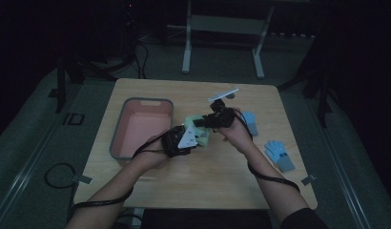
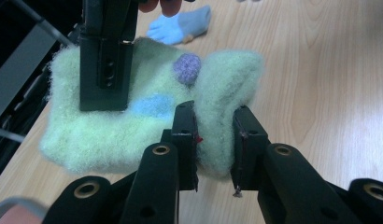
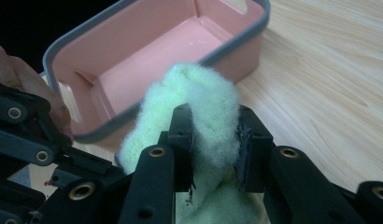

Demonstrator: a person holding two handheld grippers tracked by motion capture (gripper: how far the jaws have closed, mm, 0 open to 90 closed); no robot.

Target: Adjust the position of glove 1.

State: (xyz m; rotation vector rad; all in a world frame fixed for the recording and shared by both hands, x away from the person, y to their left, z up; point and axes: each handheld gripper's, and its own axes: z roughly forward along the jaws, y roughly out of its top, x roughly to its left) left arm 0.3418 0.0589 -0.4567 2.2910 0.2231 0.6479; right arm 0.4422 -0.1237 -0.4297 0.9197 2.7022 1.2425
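High view: green fuzzy glove [image 1: 196, 125] held up between both grippers, just right of pink bin [image 1: 118, 143], over table [image 1: 222, 176]. Left hand-held gripper [image 1: 199, 138] and right hand-held gripper [image 1: 199, 123] both clamped on it. Not yet binned (judged mid-carry); two blue gloves [image 1: 279, 155] left at right.

Left gripper view: glove [image 2: 152, 112] pinched at fold, long axis across frame.

Right gripper view: glove [image 3: 203, 107] gripped; bin [image 3: 157, 60] seen open behind it, nothing inside.
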